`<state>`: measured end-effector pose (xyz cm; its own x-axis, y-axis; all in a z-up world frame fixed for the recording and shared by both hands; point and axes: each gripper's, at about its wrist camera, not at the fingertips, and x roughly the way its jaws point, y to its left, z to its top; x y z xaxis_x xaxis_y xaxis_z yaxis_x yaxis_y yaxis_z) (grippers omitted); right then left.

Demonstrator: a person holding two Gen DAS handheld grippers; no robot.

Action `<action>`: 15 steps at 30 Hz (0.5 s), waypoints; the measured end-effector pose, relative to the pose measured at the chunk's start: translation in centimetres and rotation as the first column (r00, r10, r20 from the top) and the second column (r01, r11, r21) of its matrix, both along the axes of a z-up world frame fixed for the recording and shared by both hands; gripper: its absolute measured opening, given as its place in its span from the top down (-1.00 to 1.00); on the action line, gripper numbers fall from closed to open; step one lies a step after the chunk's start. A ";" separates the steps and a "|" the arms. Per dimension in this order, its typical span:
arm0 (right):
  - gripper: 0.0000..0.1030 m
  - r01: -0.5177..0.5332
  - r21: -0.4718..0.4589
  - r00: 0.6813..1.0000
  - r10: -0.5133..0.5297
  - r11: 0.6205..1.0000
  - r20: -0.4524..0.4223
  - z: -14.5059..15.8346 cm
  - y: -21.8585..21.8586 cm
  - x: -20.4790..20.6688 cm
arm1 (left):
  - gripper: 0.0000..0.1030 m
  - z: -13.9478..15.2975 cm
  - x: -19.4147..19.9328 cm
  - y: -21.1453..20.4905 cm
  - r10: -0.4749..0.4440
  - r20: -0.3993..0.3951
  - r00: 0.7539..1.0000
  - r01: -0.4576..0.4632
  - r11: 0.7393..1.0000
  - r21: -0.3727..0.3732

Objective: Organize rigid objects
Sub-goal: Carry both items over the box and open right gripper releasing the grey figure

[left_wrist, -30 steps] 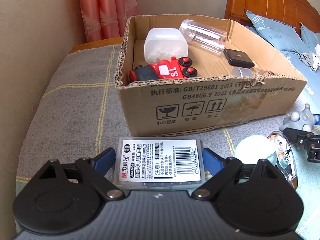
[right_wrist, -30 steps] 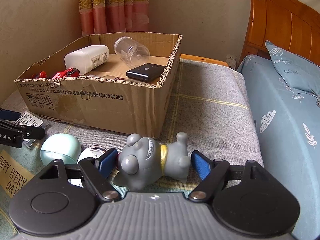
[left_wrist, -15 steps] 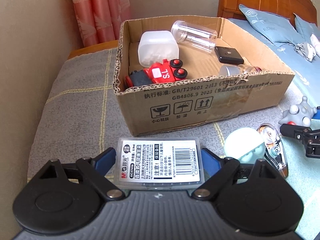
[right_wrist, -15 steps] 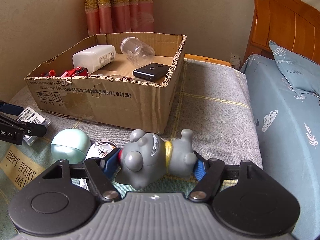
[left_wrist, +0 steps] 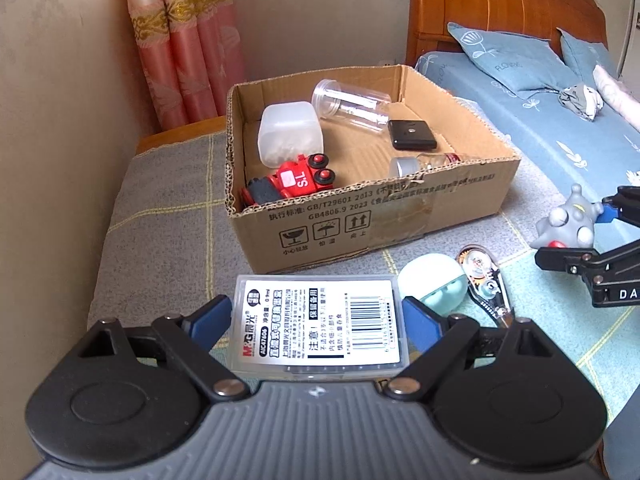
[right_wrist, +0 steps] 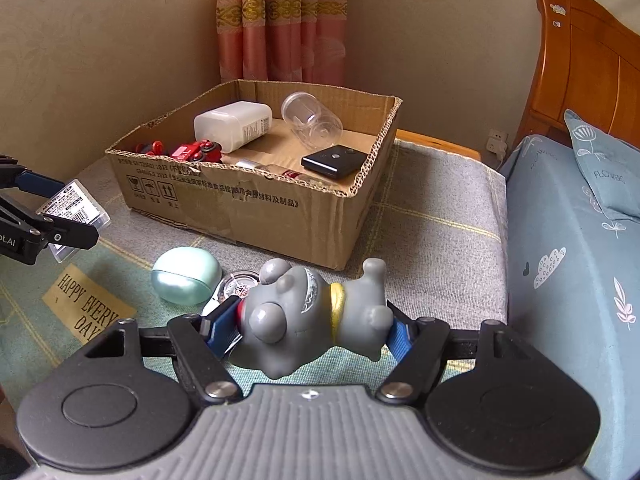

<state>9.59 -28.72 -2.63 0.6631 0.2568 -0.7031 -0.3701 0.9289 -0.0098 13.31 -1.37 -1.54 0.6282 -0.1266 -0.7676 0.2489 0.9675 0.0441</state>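
Grey dog toy (right_wrist: 316, 316) crosswise in R gripper (right_wrist: 312, 328).

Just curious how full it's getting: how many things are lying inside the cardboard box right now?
5: a white container at the back left, a red toy train in front of it, a clear jar at the back, a black device mid-right, and a capped bottle along the front wall, partly hidden.
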 end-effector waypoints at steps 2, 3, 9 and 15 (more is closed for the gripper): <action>-0.49 -0.025 0.001 1.000 0.025 1.000 0.015 1.2 0.0 -0.2 | -0.75 0.6 -0.5 0.0 -0.009 0.008 1.000 0.009 1.000 -0.008; -0.49 -0.034 -0.001 0.999 0.034 0.999 0.023 1.7 0.0 -0.2 | -0.75 0.8 -0.7 0.0 -0.013 0.012 1.000 0.013 1.000 -0.009; -0.49 -0.088 -0.003 0.993 0.087 0.996 0.076 5.0 0.7 0.7 | -0.75 2.3 -1.8 0.1 -0.024 0.040 0.999 0.025 0.999 -0.020; -0.49 -0.135 -0.011 0.986 0.136 0.991 0.098 7.2 2.7 3.7 | -0.75 3.4 -2.9 1.0 -0.006 0.069 0.998 0.008 0.999 -0.032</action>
